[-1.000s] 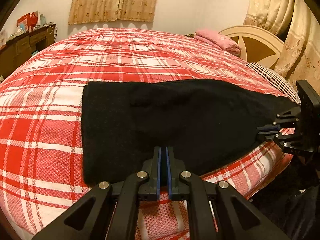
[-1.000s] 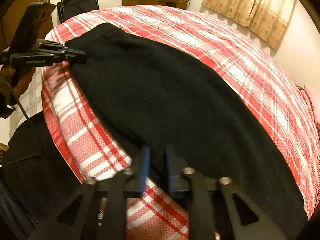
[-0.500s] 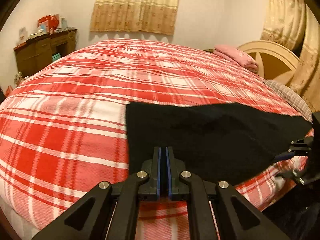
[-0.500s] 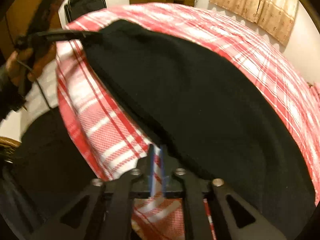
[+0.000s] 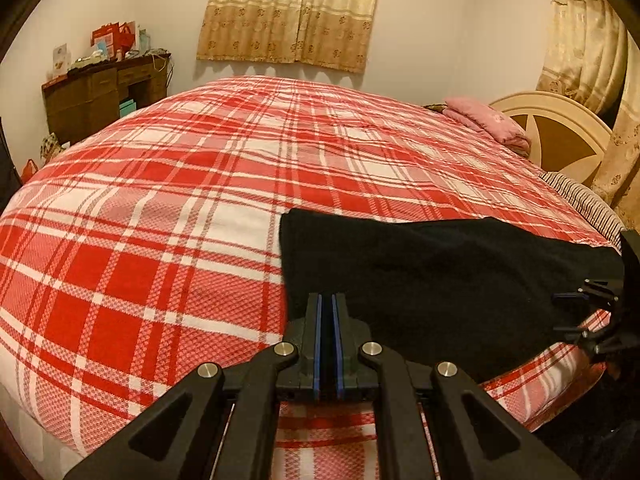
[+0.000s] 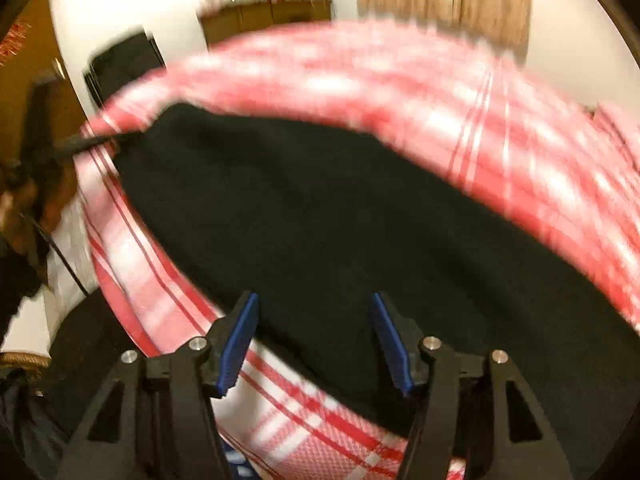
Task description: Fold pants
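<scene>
One pair of black pants [image 5: 432, 280] lies on the one bed [image 5: 168, 216], near its front edge. Two tongs are in view: the left tongs [image 5: 327, 312] and the right tongs [image 6: 314, 320]. Two curtains show, one curtain on the far wall [image 5: 292, 12] and one curtain at the right [image 5: 584, 40]. There is one wooden dresser [image 5: 104, 96], one pink pillow [image 5: 486, 122] and one headboard [image 5: 560, 132].

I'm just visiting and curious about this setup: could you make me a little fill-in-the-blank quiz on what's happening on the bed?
1. The black pants lie on a red ____ bedspread.
2. The left gripper is ____ on the pants' edge.
3. The right gripper has jaws standing ____.

Answers: plaid; shut; open
</scene>
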{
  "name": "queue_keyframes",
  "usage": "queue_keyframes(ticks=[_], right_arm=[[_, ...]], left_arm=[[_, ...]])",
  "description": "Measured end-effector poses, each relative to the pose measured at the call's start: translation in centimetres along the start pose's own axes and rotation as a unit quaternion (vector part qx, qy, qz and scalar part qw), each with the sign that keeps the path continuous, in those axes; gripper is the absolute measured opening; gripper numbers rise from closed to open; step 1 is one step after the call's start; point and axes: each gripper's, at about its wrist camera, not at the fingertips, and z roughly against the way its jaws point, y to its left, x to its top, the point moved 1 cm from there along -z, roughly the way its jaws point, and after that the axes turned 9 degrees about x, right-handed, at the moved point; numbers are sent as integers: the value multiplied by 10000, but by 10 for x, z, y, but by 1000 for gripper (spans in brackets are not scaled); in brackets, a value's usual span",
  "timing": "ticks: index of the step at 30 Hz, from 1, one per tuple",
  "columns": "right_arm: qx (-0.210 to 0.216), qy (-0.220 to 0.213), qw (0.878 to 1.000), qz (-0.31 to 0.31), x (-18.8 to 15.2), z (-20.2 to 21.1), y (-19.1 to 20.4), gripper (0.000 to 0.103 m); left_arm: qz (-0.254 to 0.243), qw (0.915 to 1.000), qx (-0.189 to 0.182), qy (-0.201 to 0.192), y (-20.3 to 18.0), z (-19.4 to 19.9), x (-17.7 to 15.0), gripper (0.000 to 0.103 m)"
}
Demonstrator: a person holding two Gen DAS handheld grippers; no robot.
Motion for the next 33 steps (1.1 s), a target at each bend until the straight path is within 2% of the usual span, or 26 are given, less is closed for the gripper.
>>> queue_keyframes(ticks=[4, 7, 13, 18, 21, 26, 28, 29, 33], right_arm=[[-306, 20, 9987, 413, -5, -4, 18, 70], [-236, -22, 9989, 411, -5, -5, 20, 76], [107, -420, 9989, -193, -4, 27, -7, 73], [-181, -1158, 9876, -1045, -19, 87, -64, 73], [-446, -1488, 9734, -1686, -38, 124, -107, 73], [-1173, -1908, 9396, -2589, -87, 184, -164, 67], [-1400, -2143, 9219, -2910, -110, 211, -183, 66], [-1566, -2318, 9077, -3127, -127, 231, -194, 64], [-2093, -2755, 8636, -3667, -171, 286, -227, 62]], left_arm=[[-54, 10000, 67, -32, -3, 3, 3, 5], [-129, 9998, 170, -59, -5, 4, 4, 5], [-58, 9997, 230, -66, -6, 5, 8, 5], [-337, 9994, 4, -42, -35, 6, 11, 5], [-533, 9985, -138, 45, -58, 0, 10, 5], [-715, 9971, -209, 181, -83, -11, 7, 5], [-737, 9969, -160, 242, -87, -13, 6, 5], [-720, 9969, -155, 282, -88, -14, 5, 5], [-696, 9969, -112, 340, -96, -17, 4, 5]])
